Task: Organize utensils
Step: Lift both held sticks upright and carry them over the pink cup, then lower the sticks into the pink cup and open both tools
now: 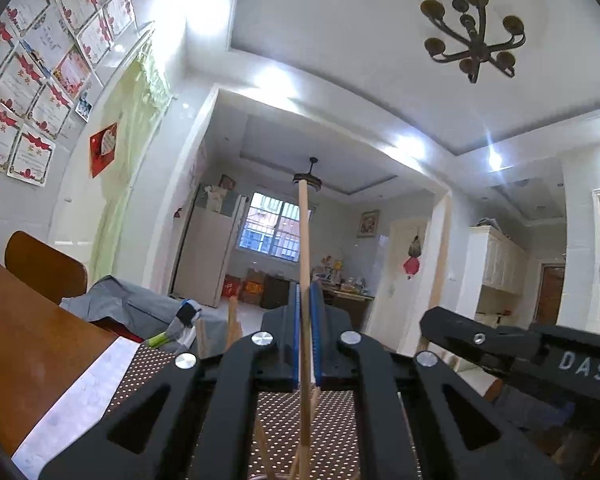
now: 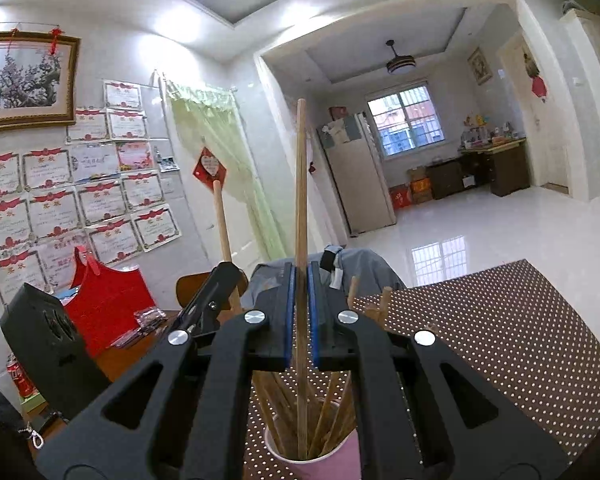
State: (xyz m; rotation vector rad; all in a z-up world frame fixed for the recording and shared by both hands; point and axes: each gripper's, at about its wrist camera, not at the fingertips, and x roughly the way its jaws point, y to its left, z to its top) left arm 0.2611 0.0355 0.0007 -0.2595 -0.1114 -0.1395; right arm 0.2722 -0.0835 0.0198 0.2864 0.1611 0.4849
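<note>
Held a chopstick (image 1: 303,240) upright in the left gripper (image 1: 307,292), jaws closed on it, above the dotted mat (image 1: 332,420). Pinched a second chopstick (image 2: 300,180) in the right gripper (image 2: 300,276), lower end apparently down in the pink cup (image 2: 340,468) among many others. Judged nearly finished: two sticks left to release.
</note>
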